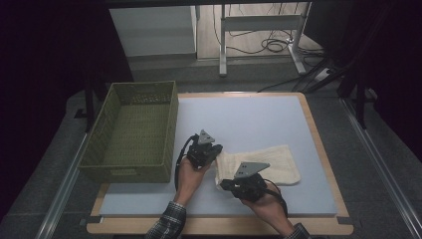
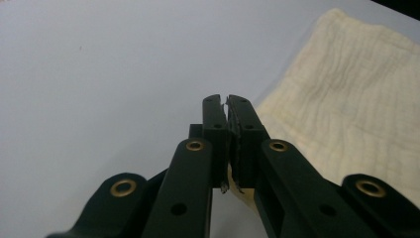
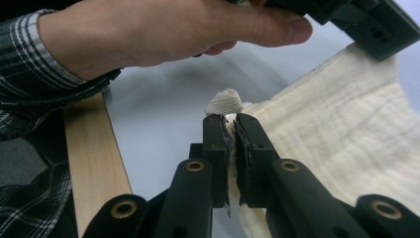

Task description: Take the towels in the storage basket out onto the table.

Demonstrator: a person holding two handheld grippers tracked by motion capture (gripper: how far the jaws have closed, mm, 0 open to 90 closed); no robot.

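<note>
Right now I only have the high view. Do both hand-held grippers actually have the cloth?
Observer: Yes. In the right gripper view, the right hand-held gripper is shut on a cloth corner, and a small nub sticks out past its tips.
Operator: And the left?
Observer: The left hand-held gripper is shut too, with a thin cloth edge pinched between its jaws.
Operator: Is the cloth bunched near the left one?
Observer: No. In the left gripper view it lies flat on the white mat.
</note>
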